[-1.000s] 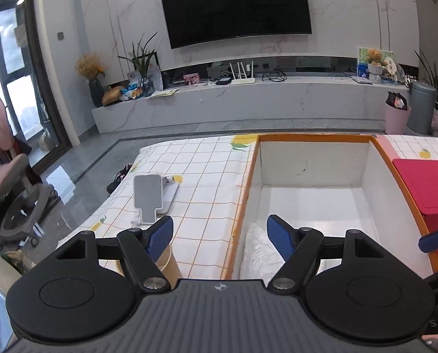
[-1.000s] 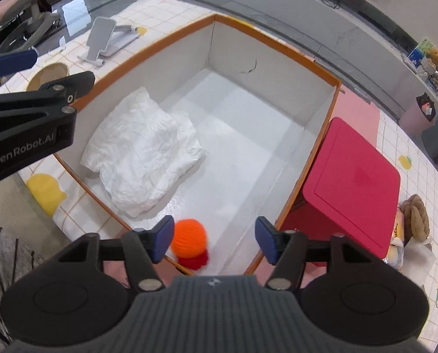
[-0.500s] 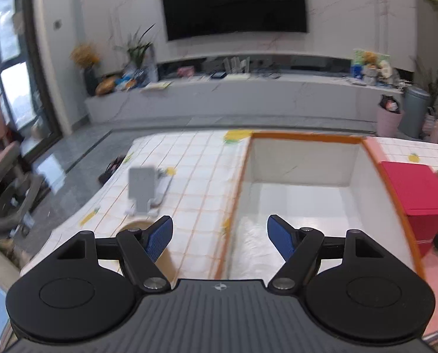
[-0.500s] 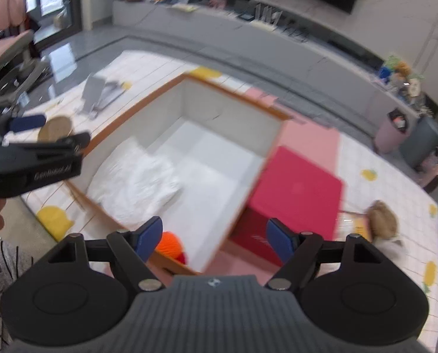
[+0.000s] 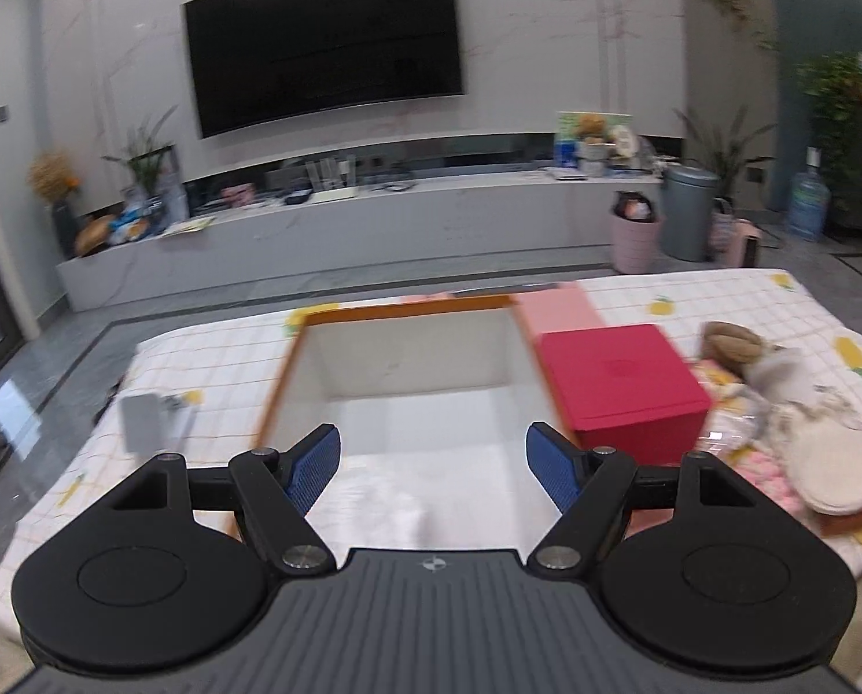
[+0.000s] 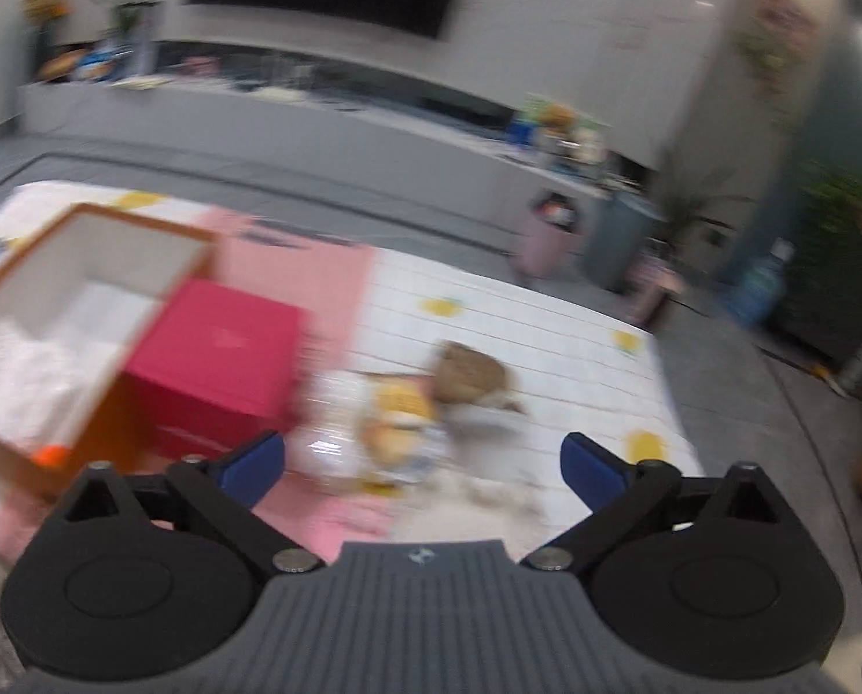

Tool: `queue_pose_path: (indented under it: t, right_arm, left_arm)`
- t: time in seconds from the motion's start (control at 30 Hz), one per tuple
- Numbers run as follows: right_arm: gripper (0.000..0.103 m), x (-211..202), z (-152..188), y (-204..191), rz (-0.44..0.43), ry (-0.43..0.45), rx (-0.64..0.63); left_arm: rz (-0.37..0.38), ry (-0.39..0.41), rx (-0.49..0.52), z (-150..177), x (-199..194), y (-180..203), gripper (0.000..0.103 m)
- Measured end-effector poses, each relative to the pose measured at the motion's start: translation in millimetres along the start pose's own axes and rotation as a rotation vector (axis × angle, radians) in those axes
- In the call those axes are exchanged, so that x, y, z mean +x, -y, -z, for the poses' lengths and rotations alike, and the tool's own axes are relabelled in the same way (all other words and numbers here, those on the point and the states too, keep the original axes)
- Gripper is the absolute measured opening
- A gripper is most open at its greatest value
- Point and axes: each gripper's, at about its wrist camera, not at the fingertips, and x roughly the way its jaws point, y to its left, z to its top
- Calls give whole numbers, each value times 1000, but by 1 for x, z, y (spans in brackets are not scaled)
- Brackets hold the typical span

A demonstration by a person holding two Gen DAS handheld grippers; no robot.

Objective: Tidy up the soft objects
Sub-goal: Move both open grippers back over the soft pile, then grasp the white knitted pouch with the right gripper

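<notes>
Right tool point(image 6: 422, 460) has just been opening, empty, above the blurred soft toys point(image 6: 402, 422); left tool point(image 5: 433, 465) gapes empty over the white box point(image 5: 408, 358).

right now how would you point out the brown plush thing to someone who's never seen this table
Start at the big white box with the orange rim on the checked tablecloth, then move right past the red box beside it. Just beyond the red box's far right corner lies the brown plush, the only dark, rounded, furry lump among the pale cream and pink soft items.
</notes>
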Motion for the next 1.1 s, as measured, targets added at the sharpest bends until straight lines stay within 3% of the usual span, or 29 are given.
queue_pose_path:
  t: [0.17,0.33,0.57,0.73,0.87,1.0,1.1]
  right_arm:
    - [100,34,36,36,74,-83,113]
    - [100,74,61,33,51,-146,127]
    - [100,121,65,18,22,-166,110]
    - [100,162,75,23,79,-232,221]
    - [100,180,87,29,17,-264,298]
    - [100,184,85,26,-31,-252,283]
    - [101,187,88,17,-20,-251,213]
  left_arm:
    - [93,42,40,8,1,32,87]
    - [244,62,95,19,2,70,87]
    - [276,-3,152,41,26,109,87]
    - [309,-46,156,57,43,116,87]
    - [331,-86,138,64,53,116,87]
    - [329,-120,122,69,63,119,87]
    - [320,-150,118,73,69,118,87]
